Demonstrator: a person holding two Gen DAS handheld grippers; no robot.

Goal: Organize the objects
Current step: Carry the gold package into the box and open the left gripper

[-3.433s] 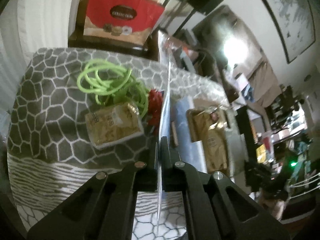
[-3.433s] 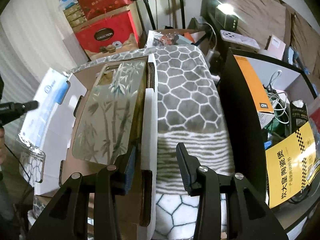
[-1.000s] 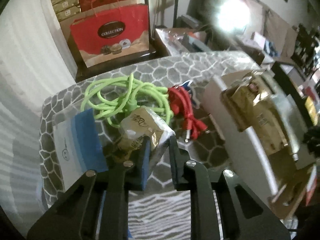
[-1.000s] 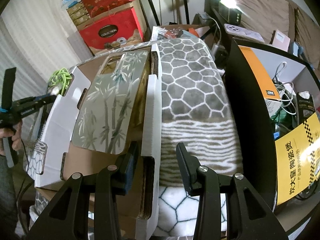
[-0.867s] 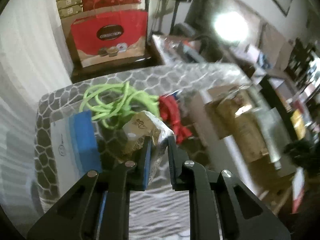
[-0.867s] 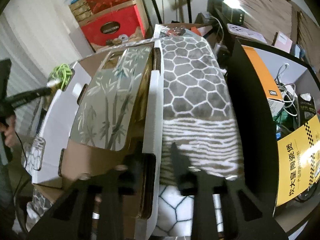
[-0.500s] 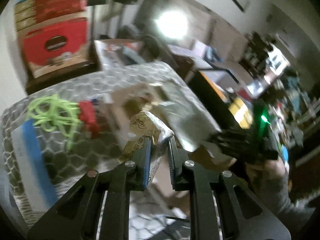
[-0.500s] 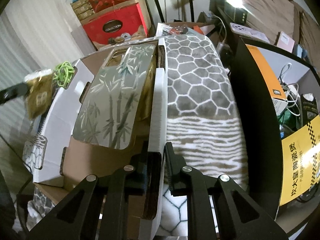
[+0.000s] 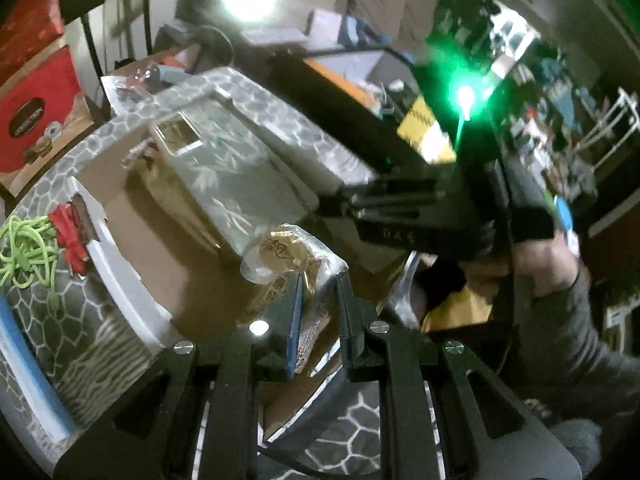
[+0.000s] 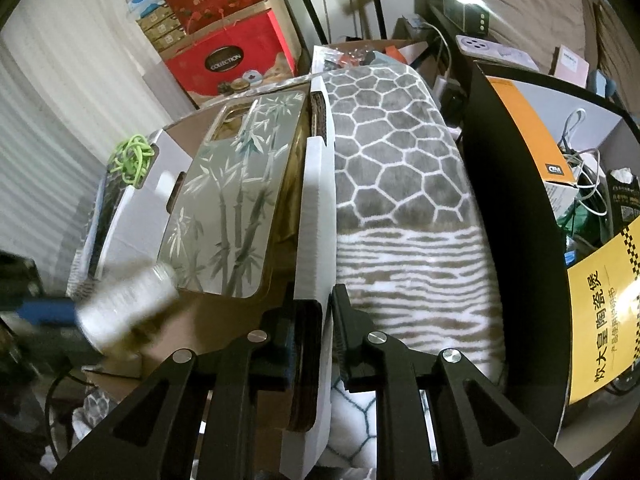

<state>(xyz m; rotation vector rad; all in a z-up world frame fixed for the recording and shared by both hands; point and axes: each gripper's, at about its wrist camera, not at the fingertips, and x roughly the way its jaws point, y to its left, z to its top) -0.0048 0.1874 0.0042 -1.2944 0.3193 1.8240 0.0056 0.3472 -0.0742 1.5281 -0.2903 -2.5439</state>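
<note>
Left wrist view: left tool [image 9: 318, 300] pinching gold snack packet [image 9: 294, 258], long axis running up and away from the pads, hanging over open cardboard box [image 9: 160, 248]. Inside, bamboo-print phone case [image 10: 236, 196] lying lengthwise along the box. Right tool [image 10: 328, 320] clamped on the box's white side wall [image 10: 316, 216]. Green cord [image 9: 24, 248] and red cable [image 9: 68, 232] outside on the patterned blanket [image 10: 392, 168].

Red gift bag [image 10: 236, 60] (stacked boxes behind), yellow sign [image 10: 604, 312]
</note>
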